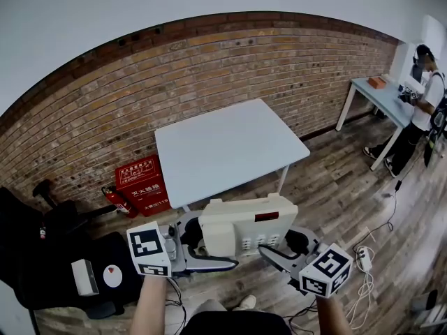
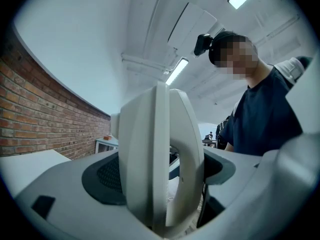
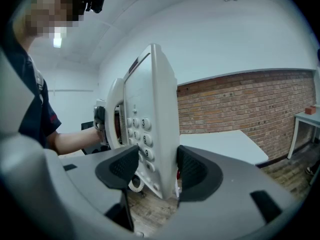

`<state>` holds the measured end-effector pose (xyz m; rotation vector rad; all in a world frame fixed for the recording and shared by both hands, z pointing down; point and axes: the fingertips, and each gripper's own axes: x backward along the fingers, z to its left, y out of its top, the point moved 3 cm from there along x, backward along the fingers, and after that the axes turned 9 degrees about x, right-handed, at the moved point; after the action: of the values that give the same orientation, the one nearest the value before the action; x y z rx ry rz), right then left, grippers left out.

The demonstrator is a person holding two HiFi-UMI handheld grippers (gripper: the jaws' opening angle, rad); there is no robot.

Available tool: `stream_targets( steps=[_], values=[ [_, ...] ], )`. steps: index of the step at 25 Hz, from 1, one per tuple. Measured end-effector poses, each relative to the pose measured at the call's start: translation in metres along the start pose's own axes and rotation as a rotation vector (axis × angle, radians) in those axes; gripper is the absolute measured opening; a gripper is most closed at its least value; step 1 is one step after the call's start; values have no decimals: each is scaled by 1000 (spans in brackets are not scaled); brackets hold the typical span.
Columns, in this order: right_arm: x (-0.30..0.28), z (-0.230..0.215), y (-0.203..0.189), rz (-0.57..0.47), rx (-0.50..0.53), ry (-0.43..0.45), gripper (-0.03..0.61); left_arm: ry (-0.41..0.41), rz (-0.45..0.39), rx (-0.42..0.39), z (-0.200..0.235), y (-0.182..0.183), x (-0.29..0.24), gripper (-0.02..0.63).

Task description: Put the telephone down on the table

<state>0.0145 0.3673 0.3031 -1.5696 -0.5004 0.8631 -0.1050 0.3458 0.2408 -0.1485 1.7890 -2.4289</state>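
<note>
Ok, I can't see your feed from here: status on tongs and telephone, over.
Left tongs and right tongs both shut on the telephone. Telephone in the air, short of the white table. Nothing on it in the way.

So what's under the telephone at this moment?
Wooden floor, not the table, which stands farther ahead. The left gripper and right gripper clamp the telephone; the floor straight beneath is covered.

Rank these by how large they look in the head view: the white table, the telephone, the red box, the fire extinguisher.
1. white table
2. telephone, though it is nearest the camera, which enlarges it
3. red box
4. fire extinguisher
</note>
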Motion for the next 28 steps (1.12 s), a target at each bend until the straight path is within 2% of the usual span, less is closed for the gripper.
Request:
stream_targets(
  steps=[9, 19, 28],
  values=[
    [7, -21, -5, 4, -3, 10, 249, 3, -16, 12, 12, 0, -20, 439],
    [-4, -35, -6, 13, -4, 26, 249, 28, 5, -1, 25, 1, -22, 439],
    [-31, -63, -4, 31, 1, 29, 250, 27, -9, 12, 65, 5, -18, 439]
  ],
)
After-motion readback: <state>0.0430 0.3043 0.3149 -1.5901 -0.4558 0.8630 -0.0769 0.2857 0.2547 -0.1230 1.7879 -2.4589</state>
